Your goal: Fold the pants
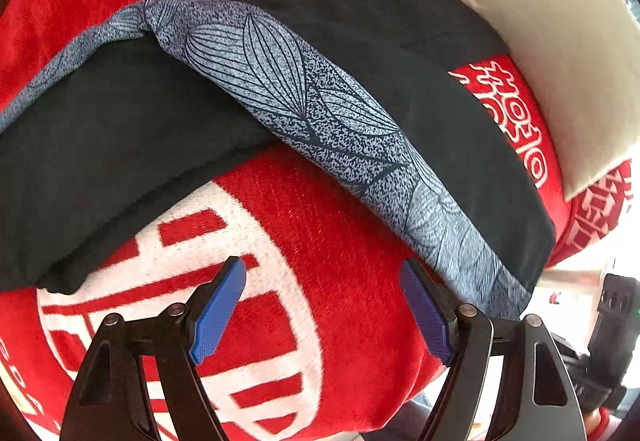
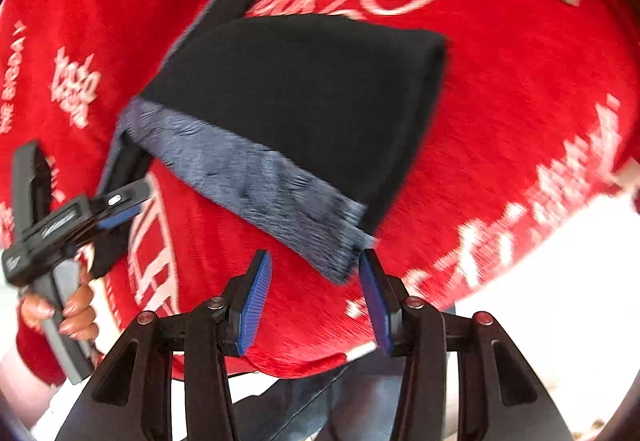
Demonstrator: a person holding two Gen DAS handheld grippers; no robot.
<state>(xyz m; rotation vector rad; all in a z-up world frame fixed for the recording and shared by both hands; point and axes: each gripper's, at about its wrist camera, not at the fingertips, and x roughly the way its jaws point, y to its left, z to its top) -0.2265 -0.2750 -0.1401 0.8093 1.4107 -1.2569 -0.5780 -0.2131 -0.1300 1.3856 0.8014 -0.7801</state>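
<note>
While folding: pants (image 1: pixel 400 53) lie partly folded on the red blanket (image 1: pixel 328 241).
Pants: black, with a grey leaf-print band (image 1: pixel 280 81).
Left gripper (image 1: pixel 324 305): spread wide, empty, over the blanket.
Right gripper (image 2: pixel 316 297): jaws apart, just beside the band's corner, pinching nothing.
Pillow (image 1: pixel 568 53): beyond the pants.
</note>
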